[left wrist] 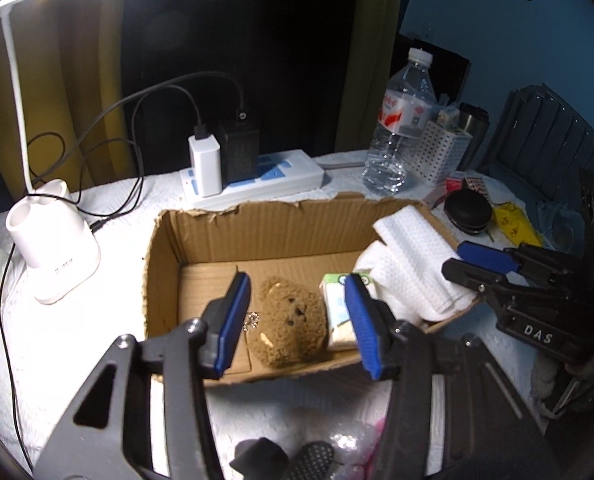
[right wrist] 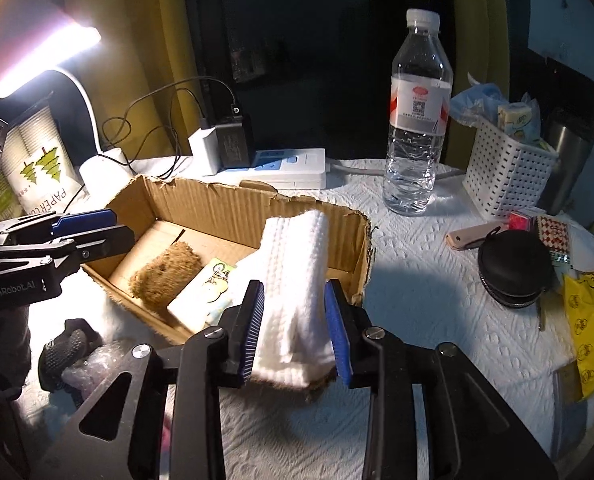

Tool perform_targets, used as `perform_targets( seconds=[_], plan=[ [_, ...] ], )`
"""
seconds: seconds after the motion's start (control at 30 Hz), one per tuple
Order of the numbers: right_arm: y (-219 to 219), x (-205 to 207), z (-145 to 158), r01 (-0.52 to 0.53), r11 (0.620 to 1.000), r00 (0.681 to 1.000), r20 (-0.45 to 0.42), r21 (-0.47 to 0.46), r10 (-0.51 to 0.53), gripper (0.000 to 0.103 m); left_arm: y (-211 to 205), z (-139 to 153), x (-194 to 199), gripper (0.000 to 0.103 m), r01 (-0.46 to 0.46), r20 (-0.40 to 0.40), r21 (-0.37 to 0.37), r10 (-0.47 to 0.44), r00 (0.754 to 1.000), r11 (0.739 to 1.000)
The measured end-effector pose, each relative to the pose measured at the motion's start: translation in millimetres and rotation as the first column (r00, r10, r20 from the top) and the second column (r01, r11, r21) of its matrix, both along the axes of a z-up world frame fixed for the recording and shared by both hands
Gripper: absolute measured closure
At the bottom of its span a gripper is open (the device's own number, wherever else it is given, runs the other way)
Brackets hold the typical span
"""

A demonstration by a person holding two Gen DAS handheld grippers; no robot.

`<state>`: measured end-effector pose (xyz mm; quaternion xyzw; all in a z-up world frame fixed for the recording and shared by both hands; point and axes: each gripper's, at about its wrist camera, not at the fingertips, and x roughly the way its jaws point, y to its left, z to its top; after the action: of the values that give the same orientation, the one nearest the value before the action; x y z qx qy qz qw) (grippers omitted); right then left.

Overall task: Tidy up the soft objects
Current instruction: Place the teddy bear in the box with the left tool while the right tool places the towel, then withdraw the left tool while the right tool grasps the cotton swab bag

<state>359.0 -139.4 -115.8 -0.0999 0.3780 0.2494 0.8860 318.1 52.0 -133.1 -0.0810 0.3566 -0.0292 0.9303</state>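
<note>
Folded white cloth [right wrist: 293, 280] drapes over cardboard box's [right wrist: 233, 204] near-right corner, long axis running from box interior out toward right gripper [right wrist: 295, 330]. Its jaws straddle the cloth's near end, released. Left gripper [left wrist: 297, 324] hangs parted, empty, over brown plush bear [left wrist: 291, 320] inside.

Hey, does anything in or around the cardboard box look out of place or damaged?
Yes. The folded white cloth isn't fully inside the brown cardboard box; it drapes over the near wall, partly hanging out. The box's top edges are ragged and torn. The brown plush bear lies flat inside.
</note>
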Motion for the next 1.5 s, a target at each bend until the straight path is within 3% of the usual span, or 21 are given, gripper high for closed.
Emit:
perform_targets(
  seconds=[0.47,1.0,1.03,1.13,1.17,1.5],
  plan=[
    [-5.5,-52.0,31.5,0.004,1.000,0.999,0.053,0.007,-0.004,0.067,-14.3,24.4,-52.3,0.052,0.019,0.058,-0.009,-0.018,0.998,1.000],
    [-21.1,-108.8,44.2,0.007,0.999,0.997,0.073,0.041,-0.010,0.066,-45.7,28.0,-99.1,0.052,0.060,0.069,0.004,-0.060,0.996,0.998],
    [-22.7,-110.9,43.3,0.009,0.999,0.997,0.070,0.044,-0.012,0.066,-47.3,27.1,-101.2,0.051,0.061,0.067,0.005,-0.061,0.996,0.998],
    [-26.7,-118.0,38.1,0.015,0.999,0.998,0.057,0.048,-0.018,0.058,-51.0,23.0,-107.9,0.019,0.063,0.064,-0.009,-0.062,0.996,0.998],
    [-28.0,-119.3,36.5,0.016,0.999,0.999,0.051,0.047,-0.018,0.054,-52.0,21.9,-110.7,0.018,0.061,0.067,-0.015,-0.060,0.996,0.998],
    [-40.4,-135.7,8.7,0.038,0.998,0.999,-0.005,0.047,-0.038,0.046,-63.4,-1.1,-119.8,0.018,0.079,0.014,-0.014,-0.079,0.997,0.997]
  ],
)
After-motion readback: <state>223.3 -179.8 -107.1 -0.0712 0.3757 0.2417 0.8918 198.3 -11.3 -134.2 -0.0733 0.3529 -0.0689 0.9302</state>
